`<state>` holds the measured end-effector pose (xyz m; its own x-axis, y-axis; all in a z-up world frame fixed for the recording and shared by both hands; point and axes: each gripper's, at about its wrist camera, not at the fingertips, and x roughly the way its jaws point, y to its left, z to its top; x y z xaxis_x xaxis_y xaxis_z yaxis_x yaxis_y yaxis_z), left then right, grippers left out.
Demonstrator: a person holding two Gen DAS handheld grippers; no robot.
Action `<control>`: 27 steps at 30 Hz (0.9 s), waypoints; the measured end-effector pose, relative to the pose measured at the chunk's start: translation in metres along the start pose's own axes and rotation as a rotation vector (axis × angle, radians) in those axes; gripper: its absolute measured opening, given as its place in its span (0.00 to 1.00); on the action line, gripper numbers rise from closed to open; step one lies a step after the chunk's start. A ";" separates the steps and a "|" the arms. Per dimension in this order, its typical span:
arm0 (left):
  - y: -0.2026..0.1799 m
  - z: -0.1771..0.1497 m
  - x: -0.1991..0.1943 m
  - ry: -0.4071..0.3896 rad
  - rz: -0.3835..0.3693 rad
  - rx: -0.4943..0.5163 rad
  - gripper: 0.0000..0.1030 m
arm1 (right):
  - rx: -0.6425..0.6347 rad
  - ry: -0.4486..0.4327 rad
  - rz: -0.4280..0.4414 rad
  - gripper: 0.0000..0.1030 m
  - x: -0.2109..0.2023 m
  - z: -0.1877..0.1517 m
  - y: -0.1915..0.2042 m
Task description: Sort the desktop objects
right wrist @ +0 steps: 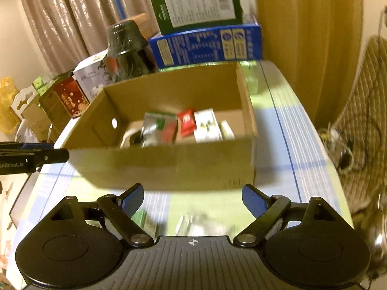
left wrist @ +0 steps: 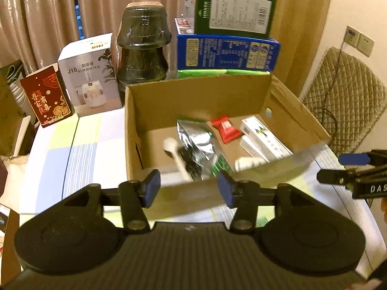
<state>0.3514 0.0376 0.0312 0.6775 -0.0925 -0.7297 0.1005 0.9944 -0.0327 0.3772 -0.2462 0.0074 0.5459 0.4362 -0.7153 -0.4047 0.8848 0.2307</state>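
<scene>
An open cardboard box (left wrist: pixel 193 96) sits on a pastel checked tablecloth (left wrist: pixel 72 145), and both grippers are poised in front of its near wall. The left gripper (left wrist: pixel 188 188) has its blue-padded fingers spread apart with nothing between them, its tips level with the near rim of the box. The right gripper (right wrist: pixel 192 199) is likewise spread wide and empty, held just short of the box's near wall above the tablecloth. Inside the box lie a silver foil pouch (left wrist: pixel 196 140), a white plastic spoon (left wrist: pixel 173 149) just left of it, a red snack packet (left wrist: pixel 226 128) toward the back, and white cartons (left wrist: pixel 263 140) along the right side; other items near the front wall are too blurred to name. Behind the box stand a dark shrink-wrapped bowl stack (left wrist: pixel 142 46), a white humidifier box (left wrist: pixel 90 77) and a red gift box (left wrist: pixel 47 96) to the left, and a blue carton (left wrist: pixel 227 52) topped by a green box (left wrist: pixel 232 9) to the right. Pleated curtains (left wrist: pixel 60 12) hang behind.
</scene>
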 end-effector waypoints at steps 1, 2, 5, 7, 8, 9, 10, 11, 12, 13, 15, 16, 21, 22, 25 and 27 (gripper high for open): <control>-0.004 -0.004 -0.005 0.003 0.000 0.008 0.51 | 0.007 0.003 0.001 0.84 -0.005 -0.007 0.001; -0.008 -0.009 -0.009 0.002 0.002 0.014 0.55 | 0.015 0.006 0.001 0.85 -0.010 -0.013 0.001; -0.018 -0.021 -0.023 0.001 0.004 0.021 0.63 | 0.049 0.014 0.001 0.86 -0.028 -0.032 0.001; -0.026 -0.030 -0.031 0.007 0.001 0.021 0.66 | 0.058 0.017 -0.004 0.86 -0.038 -0.041 0.002; -0.029 -0.034 -0.036 0.010 -0.002 0.018 0.68 | 0.058 0.017 -0.007 0.87 -0.044 -0.046 0.002; -0.033 -0.039 -0.040 0.011 -0.007 0.018 0.70 | 0.061 0.017 -0.009 0.87 -0.048 -0.048 0.003; -0.038 -0.044 -0.045 0.009 -0.010 0.017 0.76 | 0.070 0.015 -0.012 0.88 -0.054 -0.052 0.002; -0.041 -0.049 -0.050 0.003 -0.012 0.015 0.82 | 0.076 0.015 -0.013 0.89 -0.058 -0.055 0.002; -0.044 -0.054 -0.056 -0.004 -0.016 0.012 0.84 | 0.078 0.014 -0.015 0.89 -0.063 -0.058 0.003; -0.047 -0.059 -0.060 -0.008 -0.020 0.008 0.86 | 0.078 0.011 -0.018 0.90 -0.067 -0.061 0.003; -0.052 -0.068 -0.068 -0.006 -0.027 -0.005 0.87 | 0.074 0.006 -0.027 0.90 -0.075 -0.067 0.005; -0.053 -0.073 -0.071 -0.005 -0.030 -0.009 0.88 | 0.074 0.004 -0.033 0.91 -0.080 -0.071 0.005; -0.058 -0.100 -0.086 -0.013 0.000 -0.020 0.96 | 0.085 0.007 -0.054 0.92 -0.091 -0.089 0.003; -0.058 -0.106 -0.088 -0.012 0.005 -0.028 0.96 | 0.089 0.011 -0.058 0.92 -0.092 -0.093 0.002; -0.055 -0.123 -0.091 -0.001 0.021 -0.057 0.97 | 0.105 0.032 -0.063 0.92 -0.091 -0.104 -0.001; -0.052 -0.132 -0.091 0.010 0.024 -0.080 0.97 | 0.109 0.043 -0.066 0.93 -0.090 -0.109 -0.002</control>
<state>0.1883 0.0009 0.0085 0.6718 -0.0688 -0.7376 0.0259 0.9972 -0.0695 0.2488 -0.3052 -0.0010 0.5360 0.3707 -0.7584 -0.2857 0.9251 0.2503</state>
